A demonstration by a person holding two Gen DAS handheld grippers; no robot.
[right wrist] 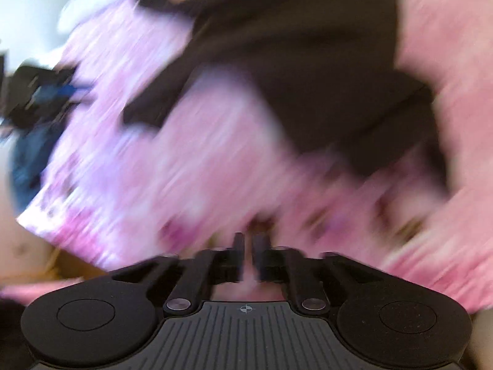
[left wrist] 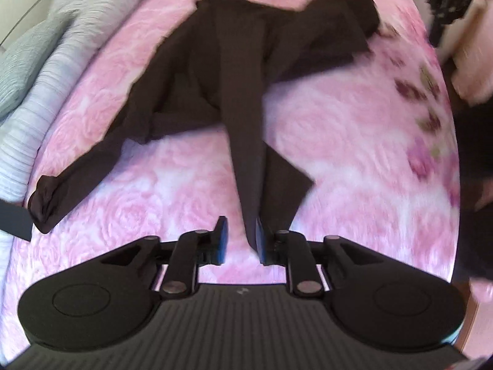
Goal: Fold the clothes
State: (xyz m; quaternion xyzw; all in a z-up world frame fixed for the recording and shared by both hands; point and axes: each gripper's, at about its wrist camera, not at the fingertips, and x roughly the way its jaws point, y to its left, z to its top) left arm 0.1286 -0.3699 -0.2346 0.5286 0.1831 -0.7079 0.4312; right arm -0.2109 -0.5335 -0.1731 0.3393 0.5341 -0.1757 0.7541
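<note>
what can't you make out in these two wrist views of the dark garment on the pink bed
- Left wrist: whether the left gripper pinches the dark garment; a strip hangs against one pad.
- Right wrist: motion blur smears the garment's folds and the right gripper.
- Left wrist, left edge: the grey bedding is cut off.

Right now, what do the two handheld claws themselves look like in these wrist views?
Both claws look alike: matte black, a ribbed centre plate, two round housings at the sides, and linkage bars with silver pivot pins. The left claw has blue pads inside its fingers. The right claw bears a small crosshair mark; its picture is blurred.
</note>
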